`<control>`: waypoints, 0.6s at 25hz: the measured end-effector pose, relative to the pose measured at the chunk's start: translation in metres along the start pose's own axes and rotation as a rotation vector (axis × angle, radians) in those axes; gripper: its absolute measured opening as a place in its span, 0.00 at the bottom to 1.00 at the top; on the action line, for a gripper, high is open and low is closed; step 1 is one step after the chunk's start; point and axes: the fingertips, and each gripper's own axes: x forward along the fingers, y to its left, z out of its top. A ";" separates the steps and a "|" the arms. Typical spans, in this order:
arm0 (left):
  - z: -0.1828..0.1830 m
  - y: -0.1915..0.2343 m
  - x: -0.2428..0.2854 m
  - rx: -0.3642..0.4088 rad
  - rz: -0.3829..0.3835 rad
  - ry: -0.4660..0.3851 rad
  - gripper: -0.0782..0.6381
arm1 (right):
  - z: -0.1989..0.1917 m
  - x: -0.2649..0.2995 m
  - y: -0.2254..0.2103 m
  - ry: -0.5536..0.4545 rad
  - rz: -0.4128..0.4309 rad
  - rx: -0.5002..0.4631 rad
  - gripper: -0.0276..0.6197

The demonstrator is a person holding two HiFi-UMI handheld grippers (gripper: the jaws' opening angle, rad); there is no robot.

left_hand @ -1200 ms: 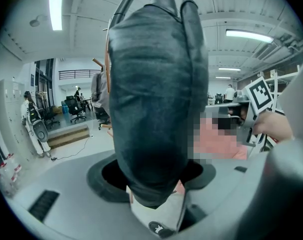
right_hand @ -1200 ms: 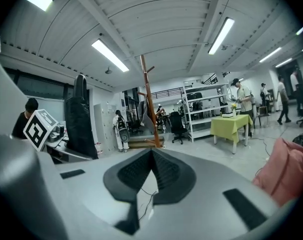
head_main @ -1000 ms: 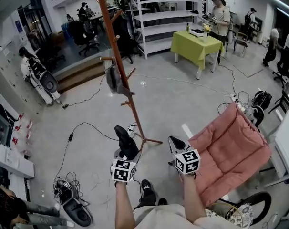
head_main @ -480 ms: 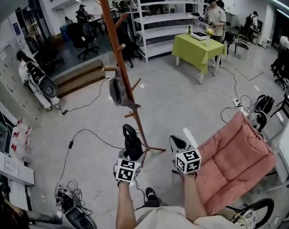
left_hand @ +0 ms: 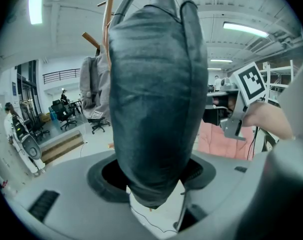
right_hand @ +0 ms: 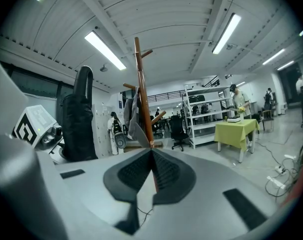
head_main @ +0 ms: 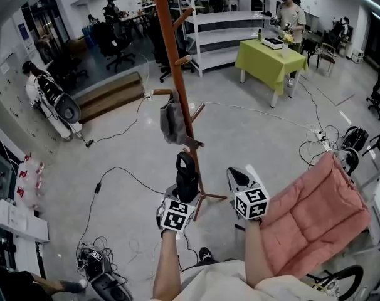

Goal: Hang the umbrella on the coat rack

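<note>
A folded black umbrella (head_main: 186,175) stands upright in my left gripper (head_main: 184,196), which is shut on its lower end. It fills the left gripper view, the umbrella (left_hand: 154,99) rising from between the jaws, loop handle on top. The brown wooden coat rack (head_main: 176,74) stands just beyond it, with a grey garment (head_main: 171,123) hanging from a peg. My right gripper (head_main: 236,178) is to the right of the umbrella, shut and empty. In the right gripper view the closed gripper (right_hand: 151,153) points at the coat rack (right_hand: 141,94), with the umbrella (right_hand: 79,119) at the left.
A pink padded seat (head_main: 315,212) lies to the right. A green-covered table (head_main: 271,52) and white shelves (head_main: 221,17) stand at the back. Cables run over the floor (head_main: 115,174). A scooter (head_main: 102,274) sits at the lower left. People stand and sit around the room.
Both grippers have come closer to the coat rack, which now looms larger. The umbrella stays in the left gripper; the right stays shut.
</note>
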 end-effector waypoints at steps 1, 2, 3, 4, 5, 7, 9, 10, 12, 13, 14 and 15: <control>0.000 0.003 0.001 0.008 -0.003 0.003 0.48 | 0.001 0.004 0.002 -0.003 0.003 -0.001 0.05; 0.000 0.006 0.002 0.017 -0.004 0.005 0.48 | 0.002 0.008 0.003 -0.005 0.006 -0.003 0.05; 0.001 0.009 0.004 0.025 -0.004 0.008 0.48 | 0.003 0.011 0.004 -0.006 0.009 -0.004 0.05; 0.003 0.010 0.006 0.032 -0.005 0.011 0.48 | 0.005 0.013 0.005 -0.005 0.013 -0.007 0.05; 0.004 0.011 0.007 0.038 -0.006 0.014 0.48 | 0.005 0.015 0.005 -0.003 0.017 -0.010 0.05; 0.006 0.013 0.010 0.050 -0.008 0.022 0.48 | 0.005 0.018 0.007 0.005 0.029 -0.019 0.05; 0.008 0.015 0.012 0.057 0.001 0.036 0.48 | 0.006 0.020 0.009 0.011 0.042 -0.030 0.05; 0.011 0.017 0.013 0.060 0.010 0.044 0.48 | 0.007 0.021 0.009 0.012 0.048 -0.035 0.05; 0.019 0.021 0.015 0.066 0.026 0.056 0.48 | 0.015 0.025 0.009 0.008 0.065 -0.045 0.05; 0.025 0.023 0.017 0.067 0.031 0.058 0.48 | 0.019 0.027 0.008 0.004 0.075 -0.051 0.05; 0.031 0.024 0.018 0.066 0.035 0.060 0.48 | 0.024 0.029 0.008 0.001 0.085 -0.059 0.05; 0.036 0.025 0.019 0.064 0.038 0.063 0.48 | 0.029 0.030 0.007 -0.002 0.095 -0.065 0.05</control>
